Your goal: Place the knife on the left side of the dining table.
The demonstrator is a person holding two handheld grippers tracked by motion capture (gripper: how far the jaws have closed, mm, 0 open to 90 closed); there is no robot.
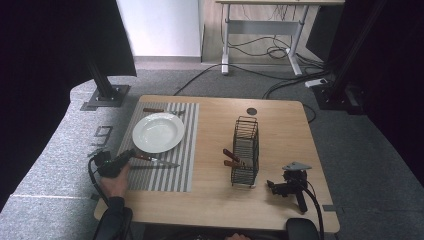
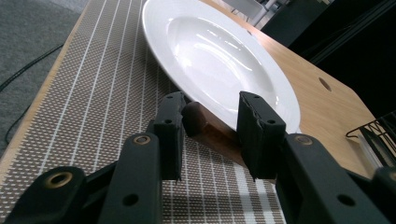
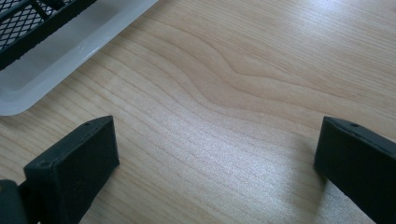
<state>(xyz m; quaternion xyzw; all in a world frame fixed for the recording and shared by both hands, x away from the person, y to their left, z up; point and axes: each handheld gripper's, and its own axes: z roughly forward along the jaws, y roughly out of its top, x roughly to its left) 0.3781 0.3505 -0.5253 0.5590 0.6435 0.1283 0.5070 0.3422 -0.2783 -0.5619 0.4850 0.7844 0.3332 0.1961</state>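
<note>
My left gripper [image 2: 210, 128], fingers parted around the knife handle [image 2: 212, 133] beside the plate [image 2: 261, 60]; right gripper [image 3: 215, 158] spread wide over bare tabletop [image 3: 224, 70].

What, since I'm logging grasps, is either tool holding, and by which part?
Nothing is gripped. The knife's wooden handle lies between the left tool's jaws, unpressed; the right tool is open.

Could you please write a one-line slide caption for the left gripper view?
Left gripper straddles a knife's wooden handle on the striped placemat, beside the white plate.
</note>
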